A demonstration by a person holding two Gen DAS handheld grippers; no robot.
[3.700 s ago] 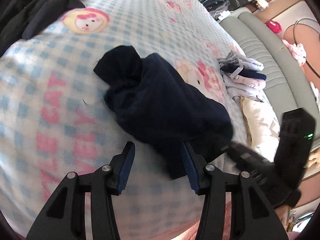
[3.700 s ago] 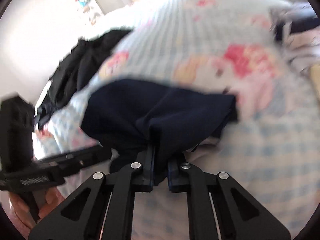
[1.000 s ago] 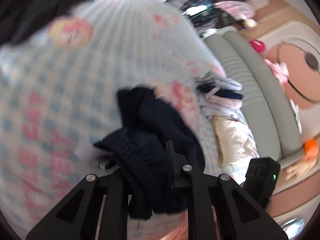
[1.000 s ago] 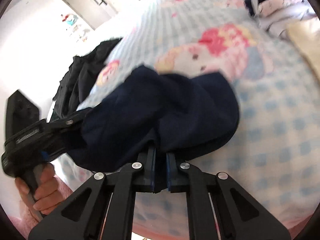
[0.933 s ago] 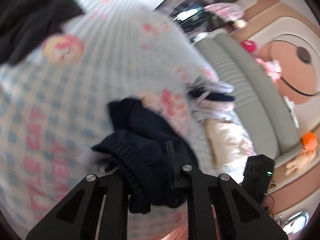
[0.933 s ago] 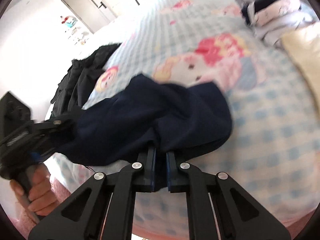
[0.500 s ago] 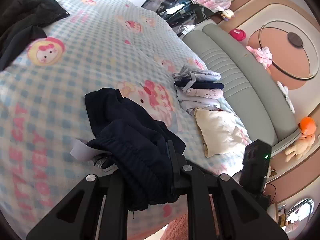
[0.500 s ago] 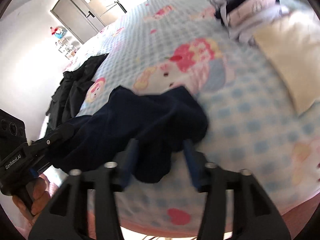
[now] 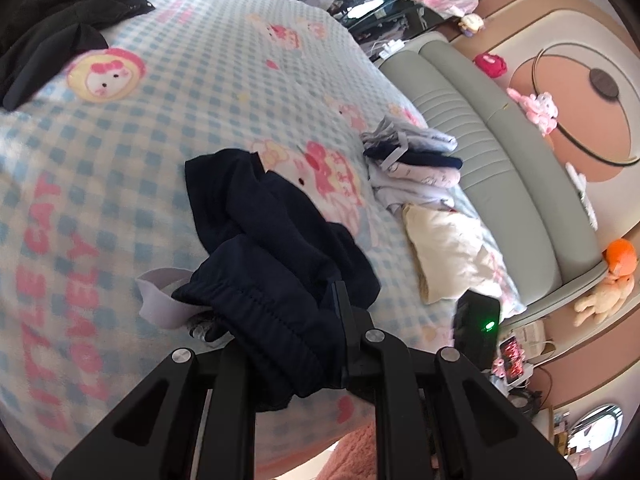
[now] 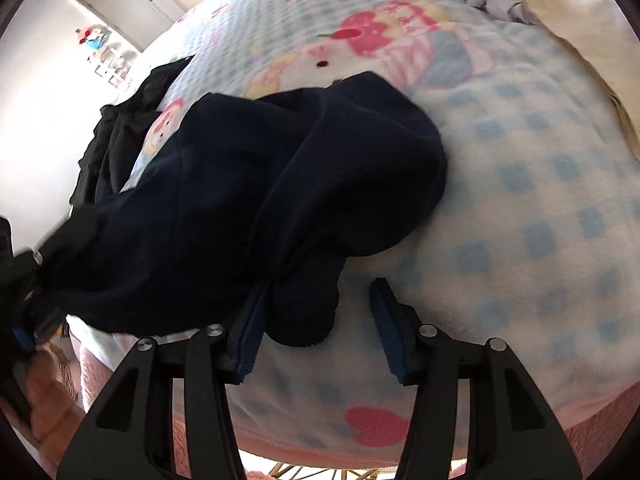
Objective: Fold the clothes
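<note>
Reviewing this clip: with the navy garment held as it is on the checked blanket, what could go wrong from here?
1. Only the left gripper is clamped on the dark navy garment's elastic waistband; the right gripper is open, so lifting may let the bunched cloth hang unevenly.
2. A fold of the garment lies between the right fingers, which might snag it.
3. The work sits close to the edge of the blue-checked blanket, so loose cloth might slide off.

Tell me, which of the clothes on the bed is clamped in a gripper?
The navy garment, its waistband clamped in the left gripper. The black clothes, folded pile and cream piece lie untouched.
</note>
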